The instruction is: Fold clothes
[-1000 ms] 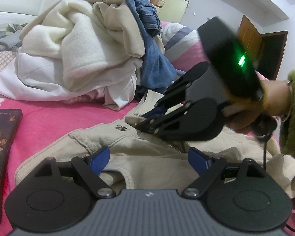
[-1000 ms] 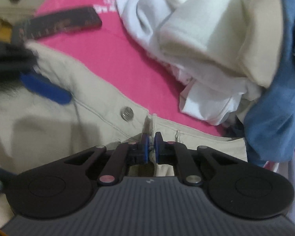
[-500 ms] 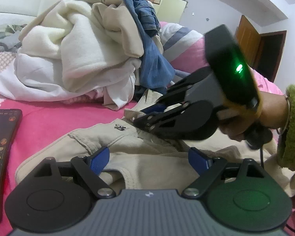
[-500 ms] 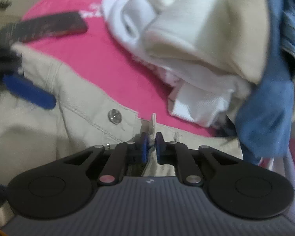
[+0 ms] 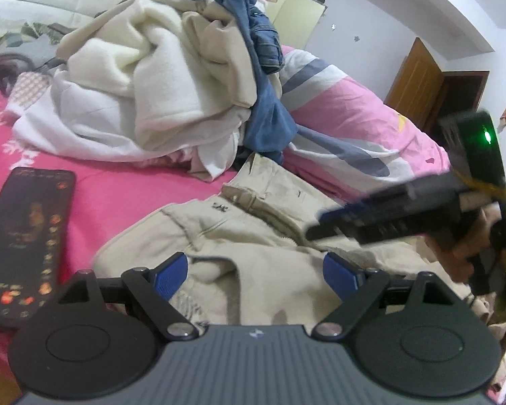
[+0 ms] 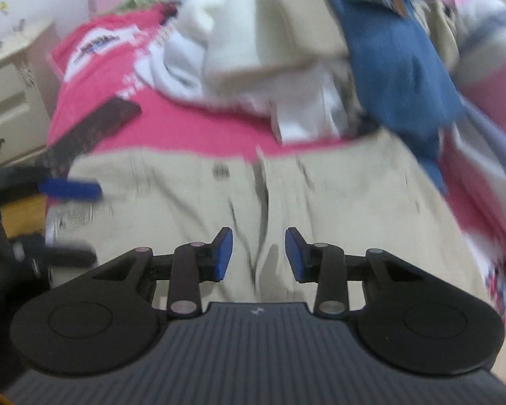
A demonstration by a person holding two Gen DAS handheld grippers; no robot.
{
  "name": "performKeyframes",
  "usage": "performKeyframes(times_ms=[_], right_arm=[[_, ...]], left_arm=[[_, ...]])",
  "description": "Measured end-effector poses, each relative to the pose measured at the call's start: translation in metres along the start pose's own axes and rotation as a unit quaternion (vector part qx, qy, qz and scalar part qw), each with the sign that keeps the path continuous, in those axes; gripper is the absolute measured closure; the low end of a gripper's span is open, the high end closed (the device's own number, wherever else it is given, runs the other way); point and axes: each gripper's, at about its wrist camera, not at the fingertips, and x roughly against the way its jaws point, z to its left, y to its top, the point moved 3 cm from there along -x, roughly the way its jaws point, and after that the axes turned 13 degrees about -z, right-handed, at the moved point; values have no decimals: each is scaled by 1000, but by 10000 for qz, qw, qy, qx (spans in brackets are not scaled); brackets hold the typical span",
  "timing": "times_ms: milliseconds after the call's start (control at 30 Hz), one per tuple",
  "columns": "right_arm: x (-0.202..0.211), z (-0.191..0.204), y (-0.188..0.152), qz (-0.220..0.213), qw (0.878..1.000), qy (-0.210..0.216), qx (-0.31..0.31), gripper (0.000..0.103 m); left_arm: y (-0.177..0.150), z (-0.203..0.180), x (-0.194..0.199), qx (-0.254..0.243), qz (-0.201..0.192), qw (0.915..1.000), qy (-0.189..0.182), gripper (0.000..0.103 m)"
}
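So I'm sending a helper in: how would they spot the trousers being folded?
On the pink bed, in front of the heaped laundry pile, lie the beige trousers. They alone are spread flat, not heaped.

Beige trousers point(image 5: 253, 233) lie rumpled, seemingly unfolded.

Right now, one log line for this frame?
step: fold setup | left claw: open over beige trousers | right claw: open | clothes pile: untouched

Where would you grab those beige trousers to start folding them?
Probably the waistband: it is the stiffest, straightest edge of the trousers, lying flat and clear of the clothes pile. Come from above with the open right gripper, pinching it beside the fly.
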Motion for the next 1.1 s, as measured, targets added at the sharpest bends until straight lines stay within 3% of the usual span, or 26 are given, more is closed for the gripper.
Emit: performKeyframes(times_ms=[200, 400, 467, 567, 833, 967, 1100], right_arm=[[30, -8, -27, 209, 9940, -243, -1043, 70], [38, -1, -76, 400, 9781, -364, -2009, 70], [40, 10, -84, 211, 9821, -470, -1812, 70], [43, 14, -74, 311, 9841, -471, -1683, 70], [38, 30, -30, -6, 9957, 3, -931, 71], [31, 33, -28, 95, 9968, 268, -749, 70], [56, 47, -34, -108, 9983, 422, -388, 69]], left_arm=[[3, 10, 23, 33, 149, 9999, 10, 15], [-1, 12, 36, -42, 185, 9998, -9, 16], [-1, 10, 36, -107, 186, 9998, 13, 16], [1, 8, 38, -193, 129, 9997, 19, 17], [0, 5, 41, -311, 129, 9994, -88, 19], [-3, -2, 40, -451, 211, 9984, -283, 26], [-3, -2, 41, -387, 354, 9980, -361, 35]])
